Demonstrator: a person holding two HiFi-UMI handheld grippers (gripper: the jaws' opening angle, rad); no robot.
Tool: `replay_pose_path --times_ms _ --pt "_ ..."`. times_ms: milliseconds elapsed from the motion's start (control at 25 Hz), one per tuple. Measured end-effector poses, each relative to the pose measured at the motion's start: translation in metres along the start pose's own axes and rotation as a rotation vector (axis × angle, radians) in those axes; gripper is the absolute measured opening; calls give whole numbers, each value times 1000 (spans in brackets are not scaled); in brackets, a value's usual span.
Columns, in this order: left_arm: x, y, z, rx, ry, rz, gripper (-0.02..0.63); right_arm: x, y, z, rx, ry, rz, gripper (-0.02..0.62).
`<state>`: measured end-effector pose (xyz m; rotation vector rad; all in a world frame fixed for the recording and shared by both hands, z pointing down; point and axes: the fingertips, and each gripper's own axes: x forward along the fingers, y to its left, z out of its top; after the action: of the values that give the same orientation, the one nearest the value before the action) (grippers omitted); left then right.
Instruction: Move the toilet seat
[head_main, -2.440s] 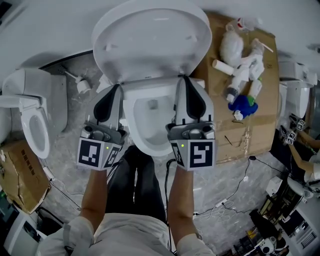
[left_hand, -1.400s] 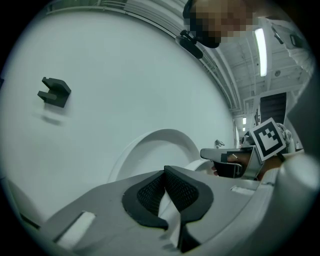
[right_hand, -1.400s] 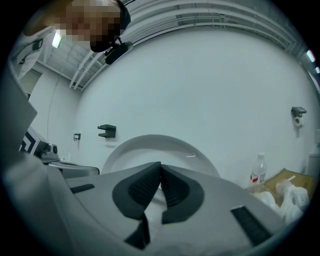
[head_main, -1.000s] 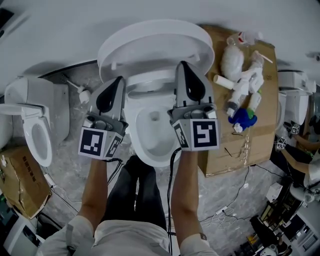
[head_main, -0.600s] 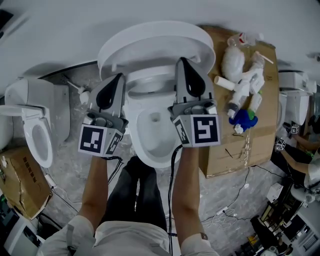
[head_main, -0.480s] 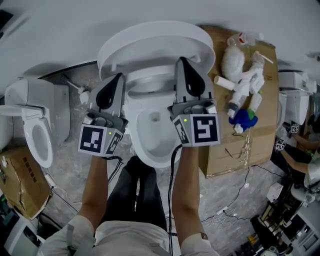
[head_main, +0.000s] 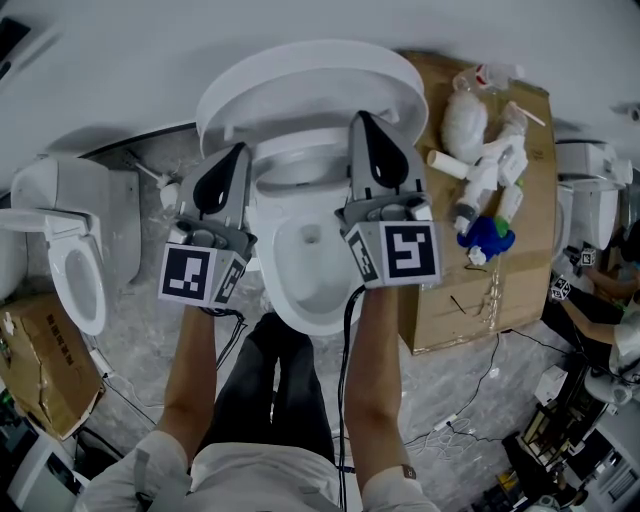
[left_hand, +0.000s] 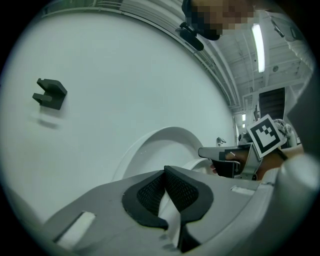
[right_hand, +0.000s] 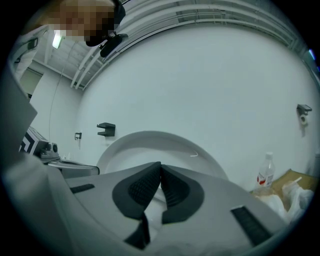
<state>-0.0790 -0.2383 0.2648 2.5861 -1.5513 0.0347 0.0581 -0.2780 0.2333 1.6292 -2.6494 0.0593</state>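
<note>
The left gripper (head_main: 236, 152) has its jaws pressed together on nothing. The toilet seat (head_main: 300, 85) stands raised just ahead of both jaw tips, spanning between them. The right gripper (head_main: 362, 120) is likewise closed and empty.

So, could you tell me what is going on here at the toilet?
A person stands over a white toilet with a gripper in each hand. The toilet seat is raised, leaning back toward the wall. The left gripper and right gripper are both shut and empty, held level above the bowl's two sides.
</note>
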Motion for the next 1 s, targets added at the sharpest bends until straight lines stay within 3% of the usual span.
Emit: replay_pose_path --times_ms 200,400,680,1000 --pt "-2 -4 5 56 15 2 -9 -8 7 1 -76 34 3 -3" --pt "-12 -15 26 30 -50 -20 -9 -35 18 17 -97 0 39 -3" --pt "-35 -52 43 12 -103 -116 -6 -95 28 34 -67 -25 67 -3" --pt "-60 -103 14 43 -58 -229 -6 -163 30 -8 -13 0 -16 -3"
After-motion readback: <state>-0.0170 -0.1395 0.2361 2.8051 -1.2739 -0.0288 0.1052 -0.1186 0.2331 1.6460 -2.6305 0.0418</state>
